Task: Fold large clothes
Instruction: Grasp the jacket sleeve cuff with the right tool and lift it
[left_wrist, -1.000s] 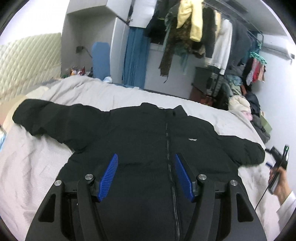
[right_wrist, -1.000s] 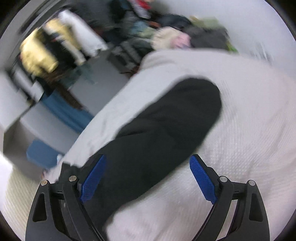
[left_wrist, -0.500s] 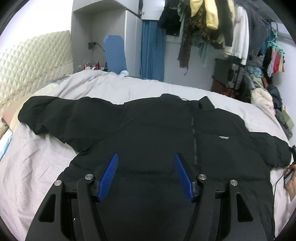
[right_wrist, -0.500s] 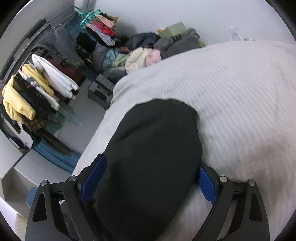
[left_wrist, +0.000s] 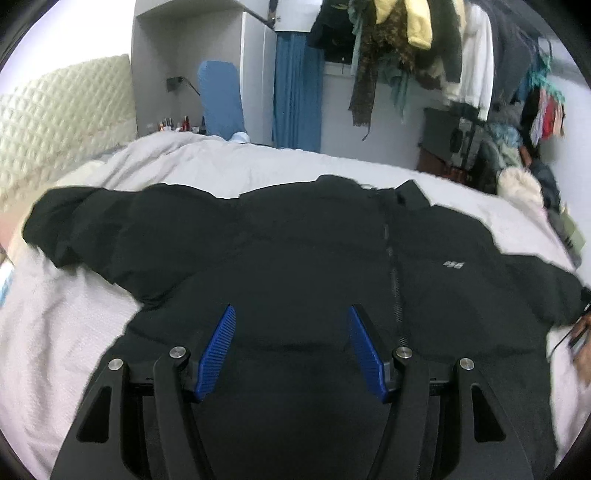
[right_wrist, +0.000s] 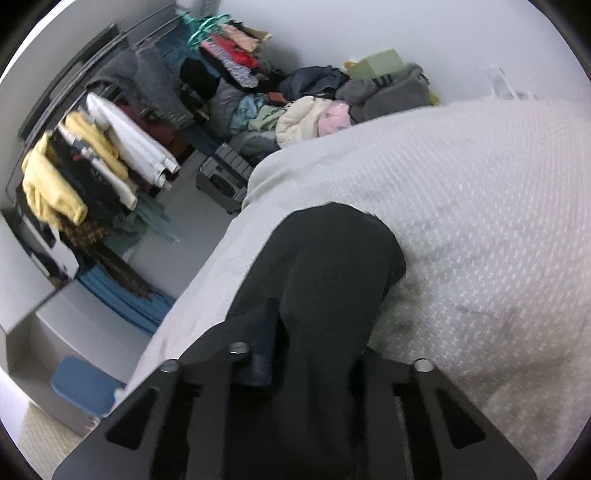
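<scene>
Lying spread on the bed (left_wrist: 229, 166), the black jacket (left_wrist: 295, 251) faces up. Left gripper (left_wrist: 291, 314) hovers released above it. Right gripper (right_wrist: 314, 354) is clenched on the jacket's sleeve (right_wrist: 328, 258)

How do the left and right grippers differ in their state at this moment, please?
The left gripper is open above the black jacket, gripping nothing; the right gripper is shut on the jacket sleeve. The left's blue pads show fully; the right's are mostly hidden by fabric. Both are black-framed.

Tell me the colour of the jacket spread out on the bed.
Black, with a small pale chest logo; the jacket on the bed shows best in the left wrist view.
</scene>
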